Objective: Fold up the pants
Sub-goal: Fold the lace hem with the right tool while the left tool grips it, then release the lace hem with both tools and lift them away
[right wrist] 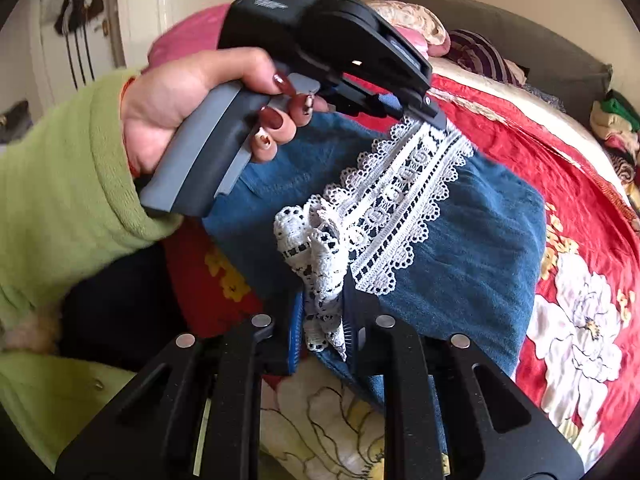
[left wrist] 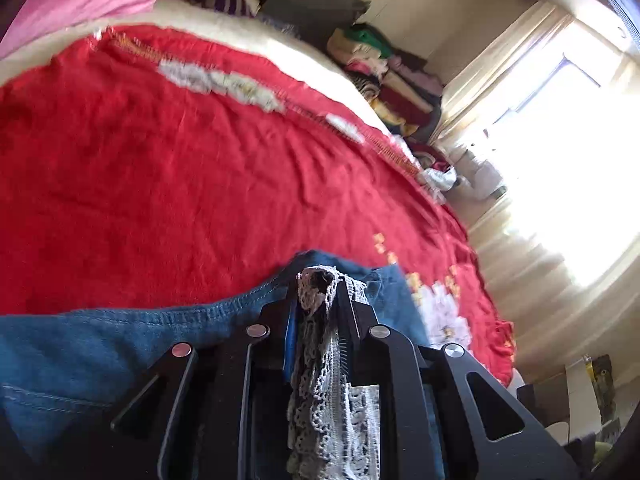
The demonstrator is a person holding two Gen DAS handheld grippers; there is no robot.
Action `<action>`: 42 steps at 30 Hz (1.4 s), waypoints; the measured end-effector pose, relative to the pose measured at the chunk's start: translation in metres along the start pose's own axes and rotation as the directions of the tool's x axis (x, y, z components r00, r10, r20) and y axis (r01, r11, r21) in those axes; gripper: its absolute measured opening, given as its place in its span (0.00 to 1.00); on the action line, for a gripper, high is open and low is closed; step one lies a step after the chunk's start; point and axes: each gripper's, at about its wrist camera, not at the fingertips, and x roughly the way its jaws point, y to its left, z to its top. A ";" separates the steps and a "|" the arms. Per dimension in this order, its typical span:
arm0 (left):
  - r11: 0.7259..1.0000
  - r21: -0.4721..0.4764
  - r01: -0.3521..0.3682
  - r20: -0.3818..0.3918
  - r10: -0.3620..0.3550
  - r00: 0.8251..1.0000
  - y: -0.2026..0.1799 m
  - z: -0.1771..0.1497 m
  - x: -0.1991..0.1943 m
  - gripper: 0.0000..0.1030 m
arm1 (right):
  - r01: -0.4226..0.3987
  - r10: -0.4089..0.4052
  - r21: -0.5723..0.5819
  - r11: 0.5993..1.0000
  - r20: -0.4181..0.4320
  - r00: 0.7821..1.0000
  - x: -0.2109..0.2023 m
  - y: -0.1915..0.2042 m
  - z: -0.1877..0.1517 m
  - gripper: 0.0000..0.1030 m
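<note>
Lace trim (right wrist: 400, 208) of the blue pants (right wrist: 460, 248) is pinched between both my grippers: left gripper (left wrist: 318, 280), right gripper (right wrist: 324, 304).

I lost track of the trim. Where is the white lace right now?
In the right wrist view the white lace spans the blue pants at centre, pinched between the right gripper below and left gripper above.

Bed (right wrist: 516, 92) under red floral cover (left wrist: 168, 168) (wrinkled); blue pants (right wrist: 460, 248) on it.
</note>
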 end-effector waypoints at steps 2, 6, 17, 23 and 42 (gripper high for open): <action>0.999 0.020 -0.026 0.026 0.025 0.999 -0.001 0.003 -0.010 0.16 | -0.006 0.006 -0.023 1.000 0.020 1.000 -0.001 0.005 0.005 0.11; 0.996 0.012 -0.086 -0.003 0.086 0.996 0.013 0.001 -0.002 0.16 | 0.001 -0.002 -0.070 0.998 -0.016 1.000 0.014 0.017 0.009 0.11; 0.985 0.033 -0.169 0.038 0.168 0.985 0.018 -0.005 -0.021 0.40 | -0.120 0.119 0.008 0.993 0.039 0.992 -0.011 0.005 0.003 0.39; 0.968 0.150 -0.202 0.088 0.190 0.978 -0.014 -0.025 -0.059 0.36 | 0.008 -0.015 0.094 0.996 0.068 0.998 -0.043 -0.035 -0.005 0.40; 0.896 0.419 -0.148 -0.157 0.232 0.960 -0.050 -0.133 -0.039 0.21 | 0.073 -0.052 0.156 0.985 -0.131 0.990 -0.020 -0.055 -0.051 0.22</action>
